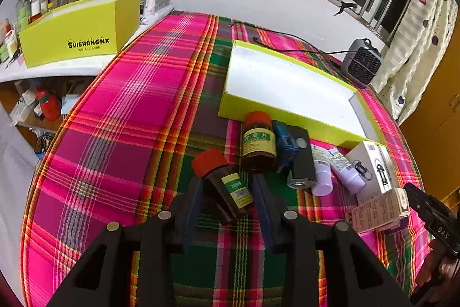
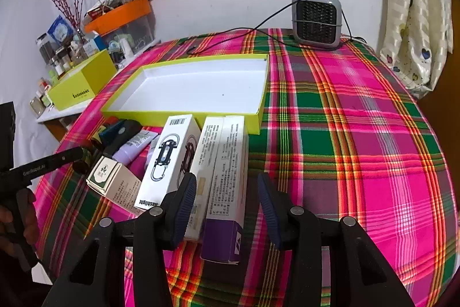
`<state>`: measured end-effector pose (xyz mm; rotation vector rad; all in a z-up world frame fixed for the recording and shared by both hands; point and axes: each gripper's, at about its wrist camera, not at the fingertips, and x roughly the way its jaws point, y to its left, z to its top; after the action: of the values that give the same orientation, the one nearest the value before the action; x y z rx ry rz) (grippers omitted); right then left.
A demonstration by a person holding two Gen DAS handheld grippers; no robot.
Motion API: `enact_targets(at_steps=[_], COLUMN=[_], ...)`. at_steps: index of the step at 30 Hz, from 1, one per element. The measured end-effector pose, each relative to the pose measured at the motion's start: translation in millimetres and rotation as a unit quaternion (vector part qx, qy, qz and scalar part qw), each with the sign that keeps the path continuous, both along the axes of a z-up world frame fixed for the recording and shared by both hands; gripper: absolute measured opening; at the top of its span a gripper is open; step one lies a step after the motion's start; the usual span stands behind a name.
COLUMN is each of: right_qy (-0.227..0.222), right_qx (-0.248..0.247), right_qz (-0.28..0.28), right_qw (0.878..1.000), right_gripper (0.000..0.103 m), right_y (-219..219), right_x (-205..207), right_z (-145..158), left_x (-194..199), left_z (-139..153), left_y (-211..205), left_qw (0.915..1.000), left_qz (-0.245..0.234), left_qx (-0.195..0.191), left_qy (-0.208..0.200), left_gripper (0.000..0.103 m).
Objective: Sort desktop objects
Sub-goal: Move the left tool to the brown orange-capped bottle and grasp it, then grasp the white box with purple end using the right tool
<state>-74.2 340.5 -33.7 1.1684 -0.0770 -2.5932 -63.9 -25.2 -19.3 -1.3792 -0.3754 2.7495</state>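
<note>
Both grippers spread wide over the plaid tablecloth.

The left gripper straddles a lying brown bottle with a red cap, fingers apart at its sides. The right gripper gapes around a purple-ended white carton, not pinching it. The shallow yellow-green tray lies just beyond.

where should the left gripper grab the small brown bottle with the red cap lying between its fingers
Grip the brown bottle across its glass body, below the red cap. It lies on its side, cap pointing away, already between the open left gripper fingers, so come straight forward from its base end. The round body gives the pads two opposite sides; the label faces up, clear of them.
</note>
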Motion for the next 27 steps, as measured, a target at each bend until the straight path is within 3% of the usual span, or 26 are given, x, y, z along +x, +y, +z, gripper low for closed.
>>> enact_targets(at_steps=[11, 27], right_qy=[-0.012, -0.014], right_qx=[0.008, 0.017], right_qz=[0.002, -0.009], right_qw=[1.0, 1.0], right_gripper=[0.032, 0.028], right_y=[-1.0, 0.7], right_x=[-3.3, -11.1], right_z=[-6.0, -6.9], left_x=[2.1, 3.9], left_z=[-1.2, -2.2], left_y=[2.1, 4.3], left_qw=[0.9992, 0.9986], left_qz=[-0.018, -0.025], left_qx=[-0.034, -0.045], left_qy=[0.007, 0.014], left_gripper=[0.033, 0.033])
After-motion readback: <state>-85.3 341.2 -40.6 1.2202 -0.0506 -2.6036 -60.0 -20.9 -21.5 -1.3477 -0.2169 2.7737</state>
